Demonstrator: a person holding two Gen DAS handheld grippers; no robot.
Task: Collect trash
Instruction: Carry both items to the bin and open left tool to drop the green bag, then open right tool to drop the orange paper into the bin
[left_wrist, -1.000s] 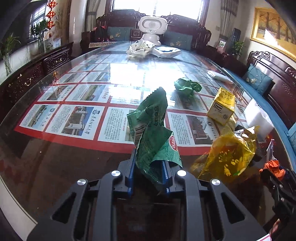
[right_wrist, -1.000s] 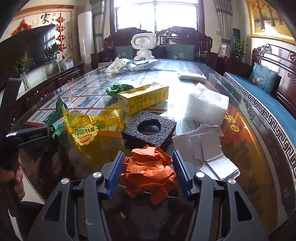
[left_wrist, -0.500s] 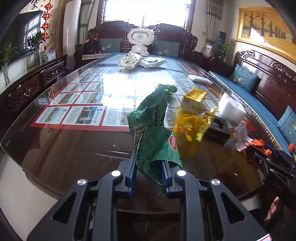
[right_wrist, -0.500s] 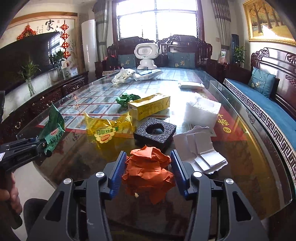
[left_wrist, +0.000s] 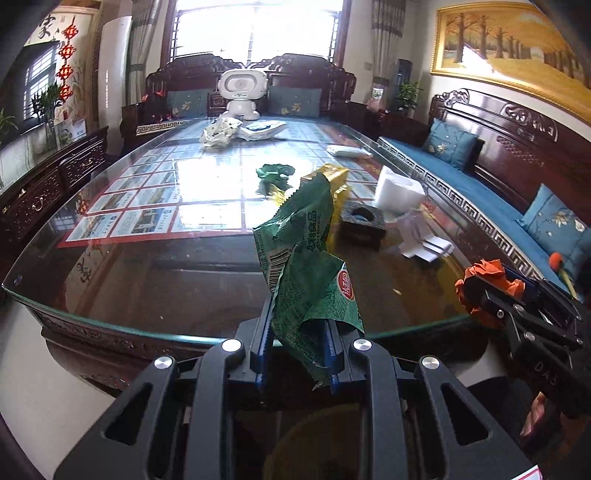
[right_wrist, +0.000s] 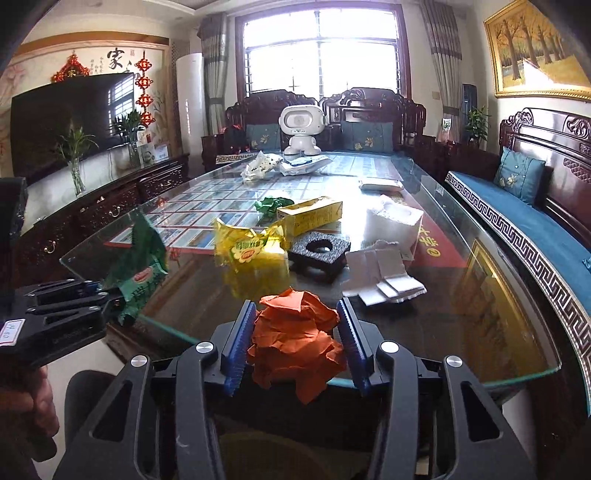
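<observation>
My left gripper (left_wrist: 295, 325) is shut on a crumpled green snack wrapper (left_wrist: 306, 266), which stands up between the blue pads over the near edge of the glass table (left_wrist: 110, 321). My right gripper (right_wrist: 295, 314) has a crumpled orange paper ball (right_wrist: 295, 336) between its pads. Its jaws are closing and the pads press on the ball's sides, holding it off the glass. In the right wrist view the left gripper (right_wrist: 107, 295) with the green wrapper (right_wrist: 142, 266) is at the left. In the left wrist view the right gripper (left_wrist: 480, 291) with the orange ball (left_wrist: 487, 271) is at the right.
On the table lie a yellow snack bag (right_wrist: 251, 251), a yellow carton (right_wrist: 310, 218), a black foam block (right_wrist: 319, 253), white foam (right_wrist: 393, 219), folded white papers (right_wrist: 384, 277) and a green crumple (right_wrist: 273, 205). More wrappers and a white toy robot (right_wrist: 301, 127) are at the far end.
Both grippers have drawn back from the table's middle to its near edge and risen a little, each carrying its piece. The right jaws have narrowed on the orange ball.
</observation>
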